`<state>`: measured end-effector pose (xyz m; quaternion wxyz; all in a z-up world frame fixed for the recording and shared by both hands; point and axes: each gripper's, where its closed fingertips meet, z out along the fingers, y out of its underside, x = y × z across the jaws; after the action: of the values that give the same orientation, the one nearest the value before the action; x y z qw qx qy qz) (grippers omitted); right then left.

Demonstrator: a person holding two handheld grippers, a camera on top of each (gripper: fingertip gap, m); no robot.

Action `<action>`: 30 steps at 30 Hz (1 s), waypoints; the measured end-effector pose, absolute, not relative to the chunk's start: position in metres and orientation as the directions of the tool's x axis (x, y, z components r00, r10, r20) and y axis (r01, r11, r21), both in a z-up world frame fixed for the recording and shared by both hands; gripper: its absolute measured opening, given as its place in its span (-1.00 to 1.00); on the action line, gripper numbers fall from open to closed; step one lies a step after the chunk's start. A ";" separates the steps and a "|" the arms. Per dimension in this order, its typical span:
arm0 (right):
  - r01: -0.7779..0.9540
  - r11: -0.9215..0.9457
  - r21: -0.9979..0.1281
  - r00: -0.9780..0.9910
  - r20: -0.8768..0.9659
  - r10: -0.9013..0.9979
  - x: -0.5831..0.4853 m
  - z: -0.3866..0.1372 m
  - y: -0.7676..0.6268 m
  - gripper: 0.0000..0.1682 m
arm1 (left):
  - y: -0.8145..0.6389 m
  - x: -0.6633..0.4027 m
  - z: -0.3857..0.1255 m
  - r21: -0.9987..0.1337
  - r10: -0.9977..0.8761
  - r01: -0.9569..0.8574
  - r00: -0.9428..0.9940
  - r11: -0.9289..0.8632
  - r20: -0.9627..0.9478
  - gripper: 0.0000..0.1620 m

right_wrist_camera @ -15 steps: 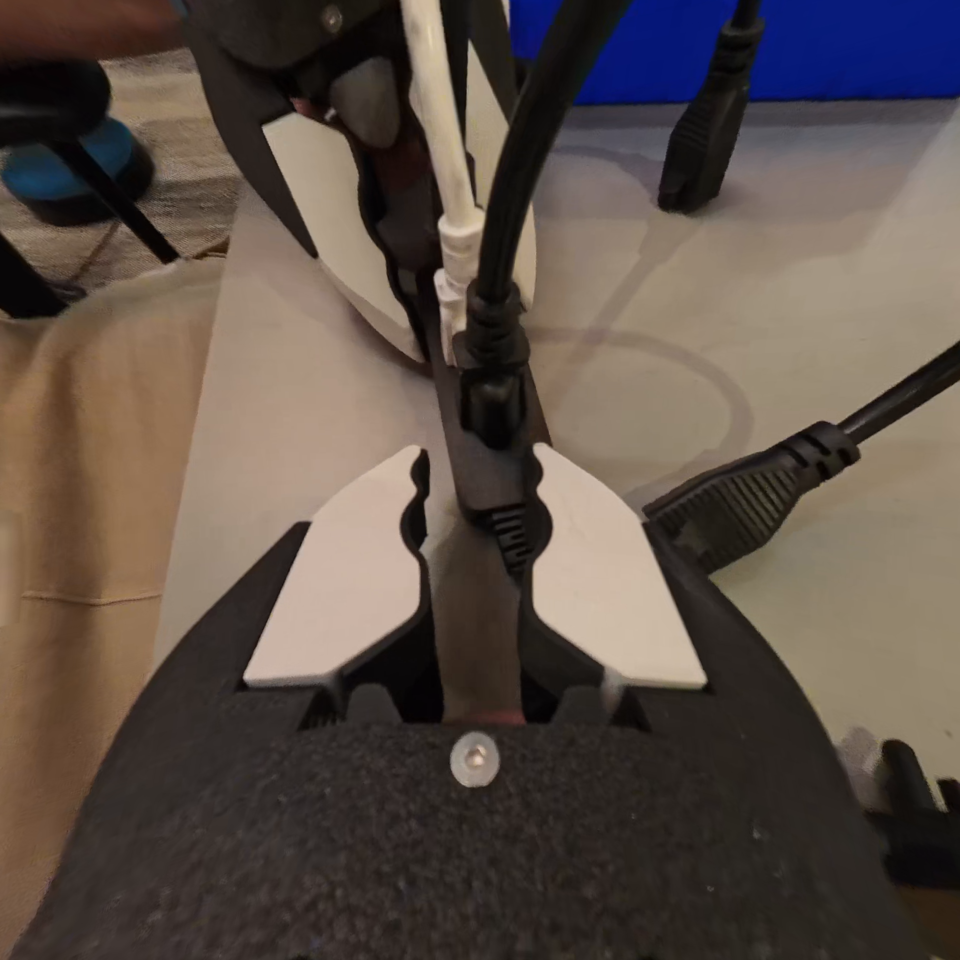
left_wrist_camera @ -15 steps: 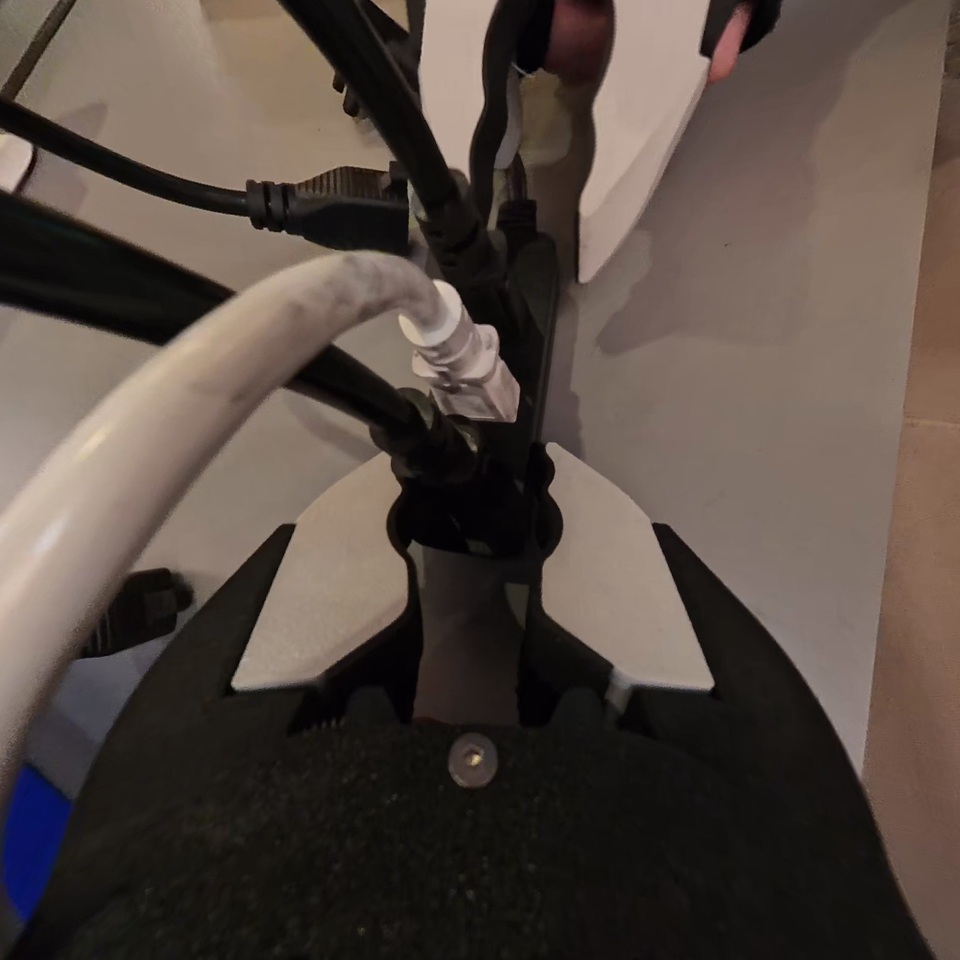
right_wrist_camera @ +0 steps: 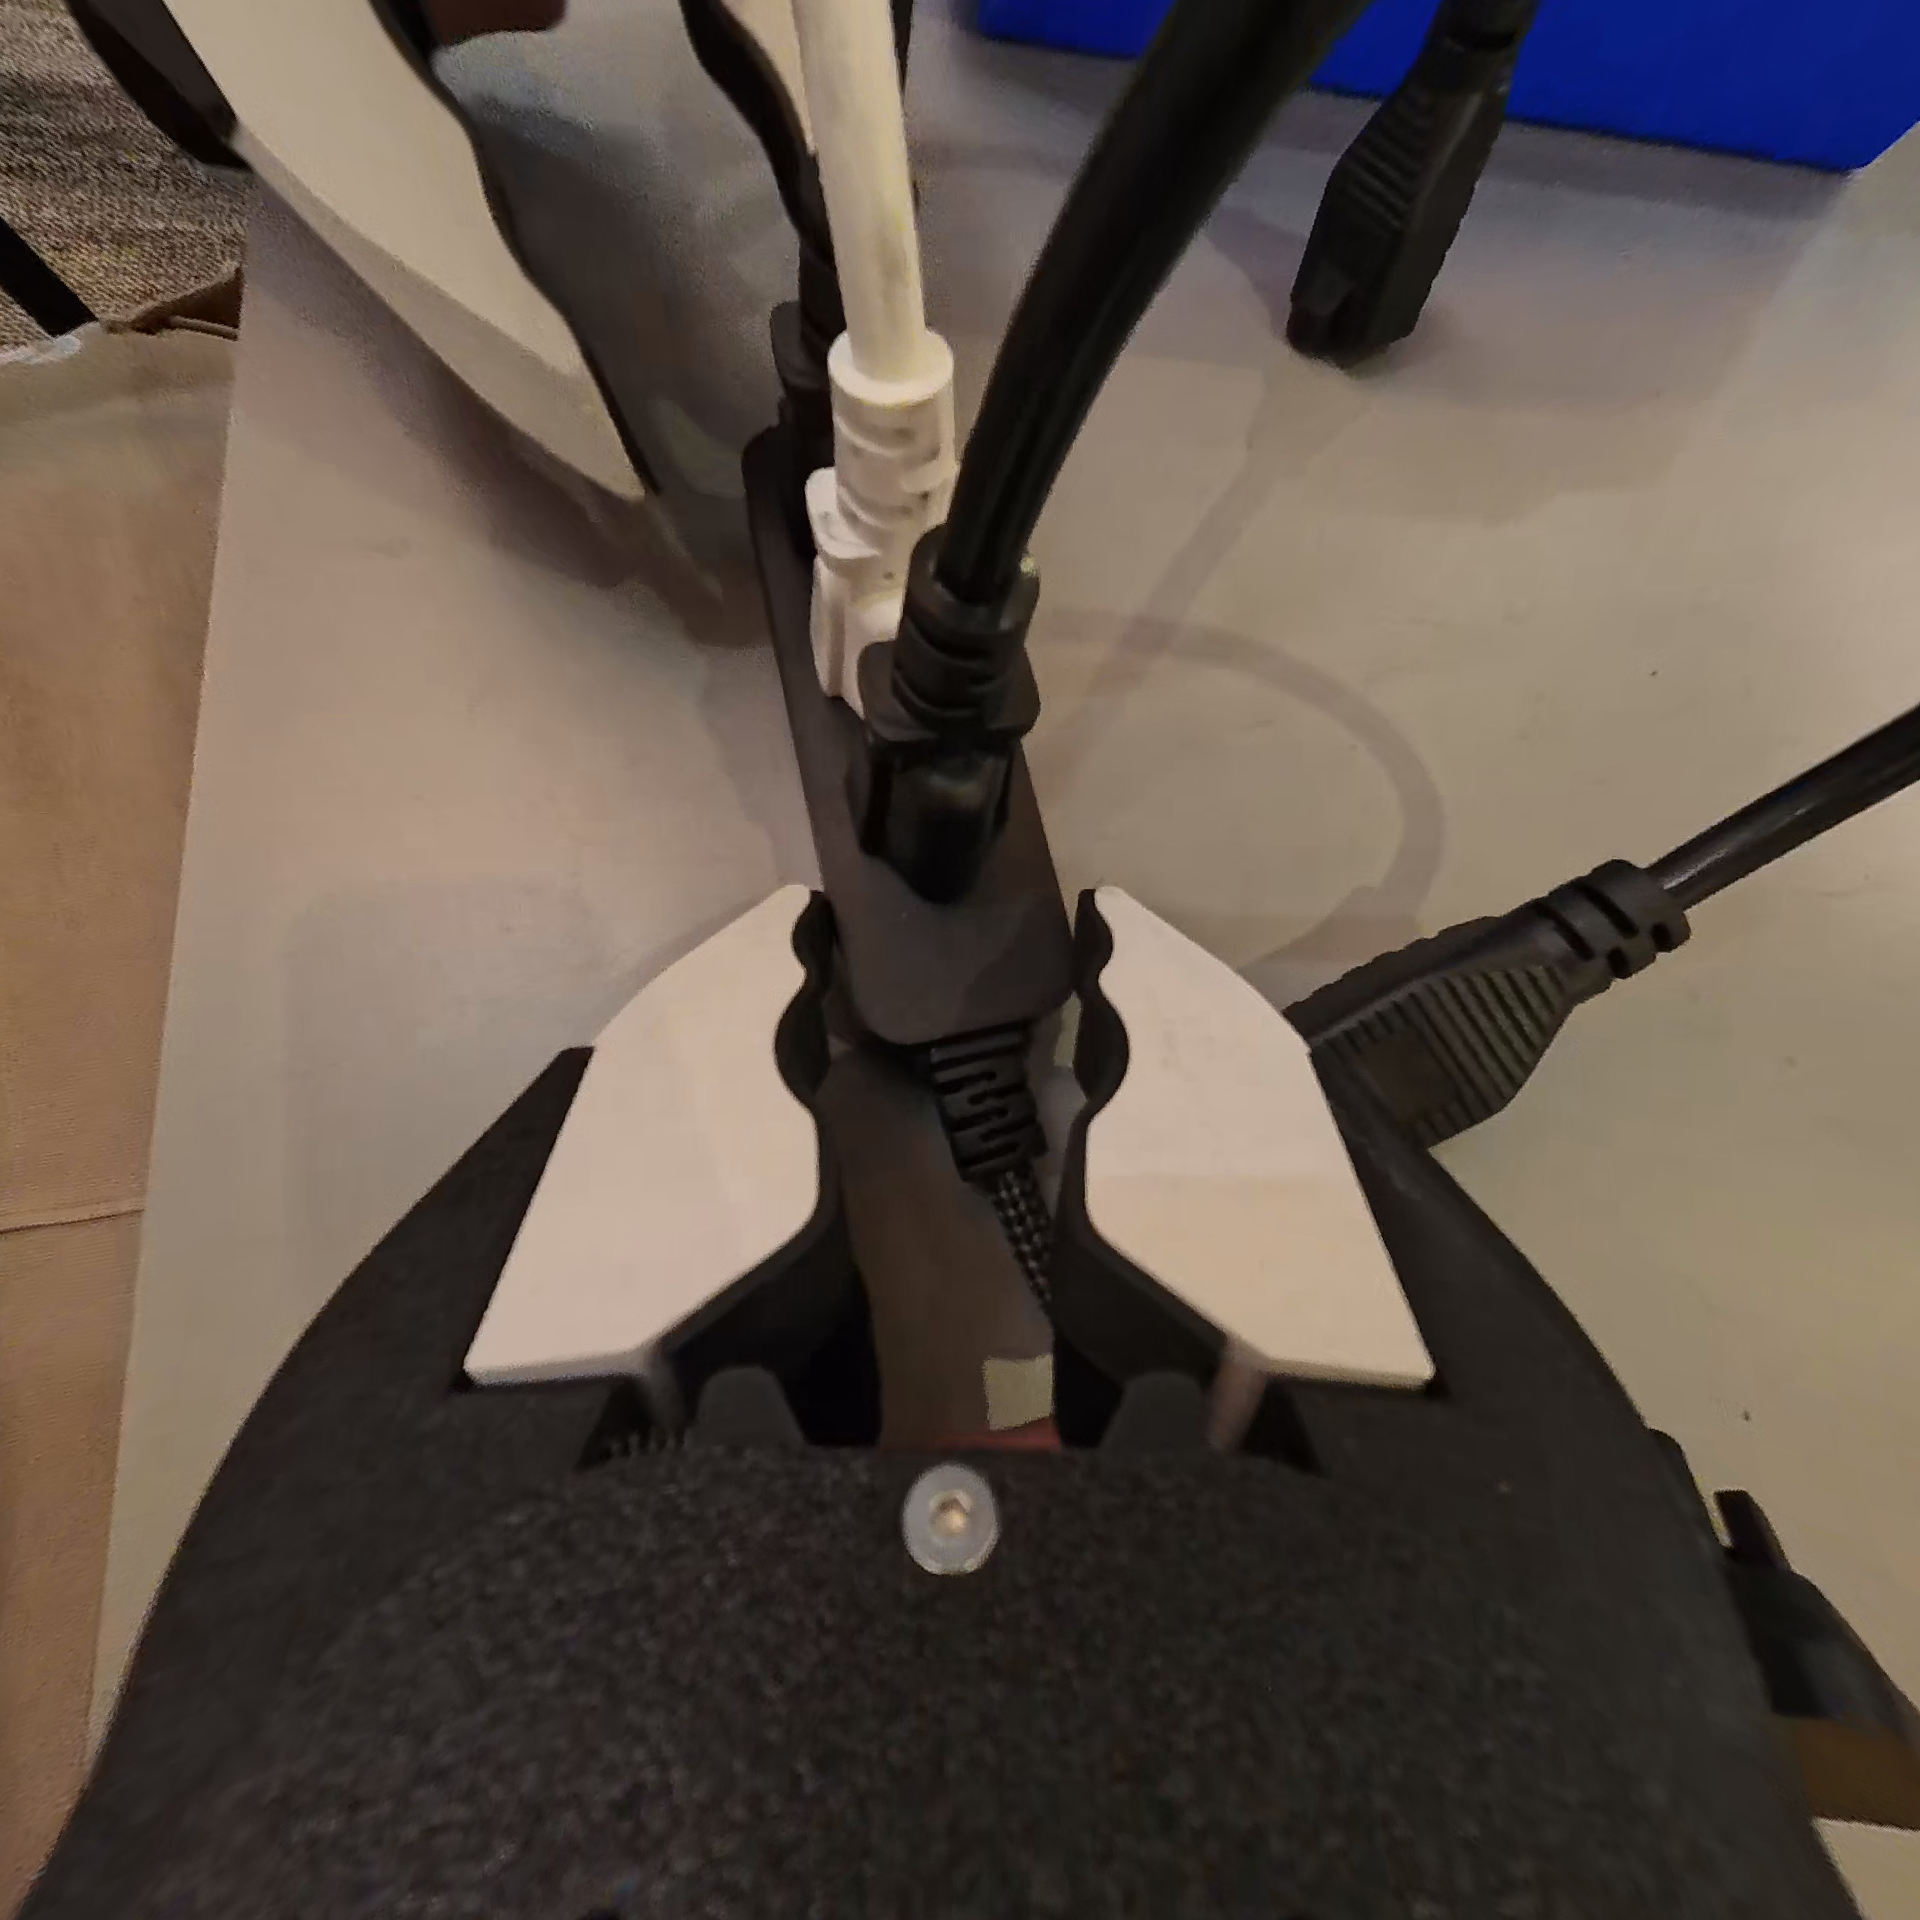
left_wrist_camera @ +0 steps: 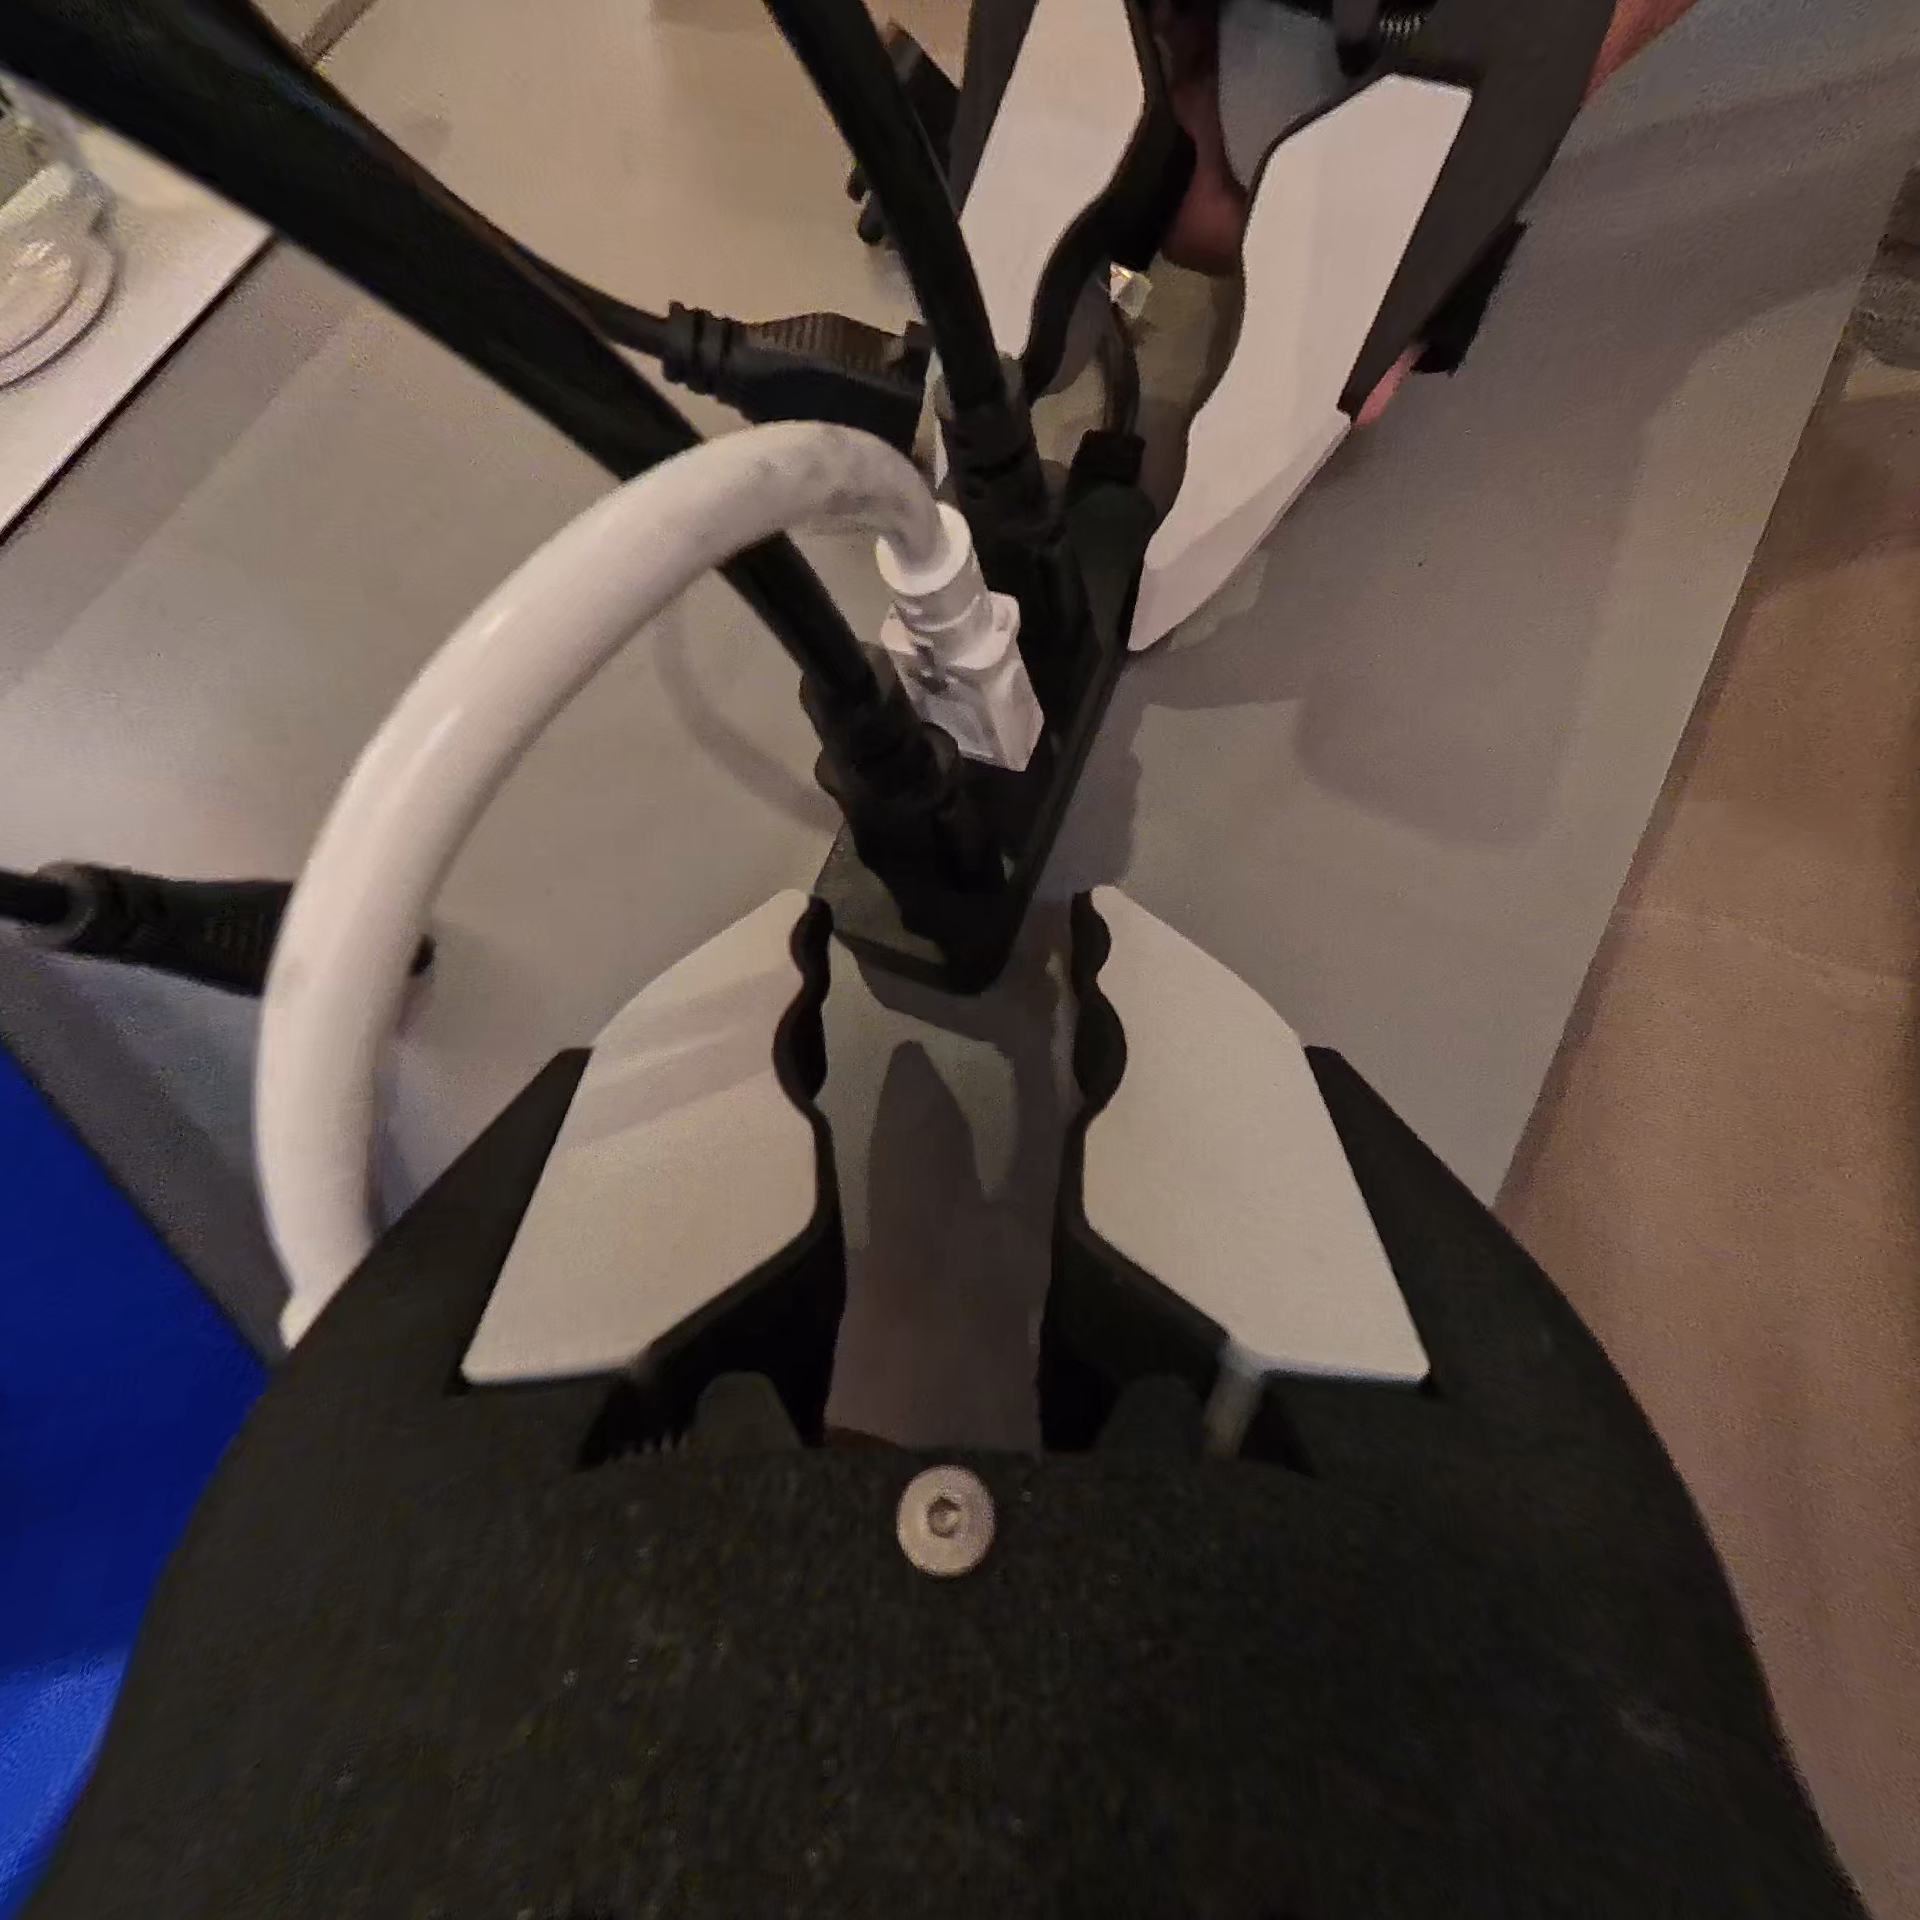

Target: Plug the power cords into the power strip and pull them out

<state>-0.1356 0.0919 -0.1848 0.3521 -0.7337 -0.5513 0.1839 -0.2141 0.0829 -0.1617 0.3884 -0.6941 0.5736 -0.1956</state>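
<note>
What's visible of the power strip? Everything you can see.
The power strip is a narrow black bar, plastic by its look, lying flat on the grey table. A white plug stands in it between black plugs. A ribbed, braided cable leaves its end at the right gripper, whose fingers flank it; the left gripper brackets the opposite end.

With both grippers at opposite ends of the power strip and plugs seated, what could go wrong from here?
1. The power strip is pinched only at its ends; pulling a plug may twist it free of the right gripper.
2. The white cord loops across the left gripper and could snag.
3. The crowded black plug leaves little grasping room.
</note>
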 end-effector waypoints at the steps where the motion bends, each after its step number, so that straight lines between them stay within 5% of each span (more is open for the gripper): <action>1: 0.678 -0.144 -0.721 0.325 0.118 0.938 -0.136 -0.185 0.092 -0.47 | 0.081 -0.216 -0.161 -0.769 -0.947 -0.636 0.281 -0.061 -0.157 -0.45; 14: 0.667 -0.136 -0.732 0.291 0.089 0.953 -0.136 -0.185 0.083 -0.48 | 0.075 -0.202 -0.173 -0.766 -0.943 -0.636 0.302 -0.091 -0.139 -0.33; 30: 0.631 -0.141 -0.763 0.295 0.068 0.953 -0.136 -0.173 0.081 -0.52 | 0.086 -0.212 -0.177 -0.757 -0.936 -0.649 0.308 -0.076 -0.169 -0.43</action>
<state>-0.1365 0.0814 -0.1733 0.3573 -0.7208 -0.5496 0.2251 -0.2119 0.0857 -0.1775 0.3875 -0.7097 0.5583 -0.1856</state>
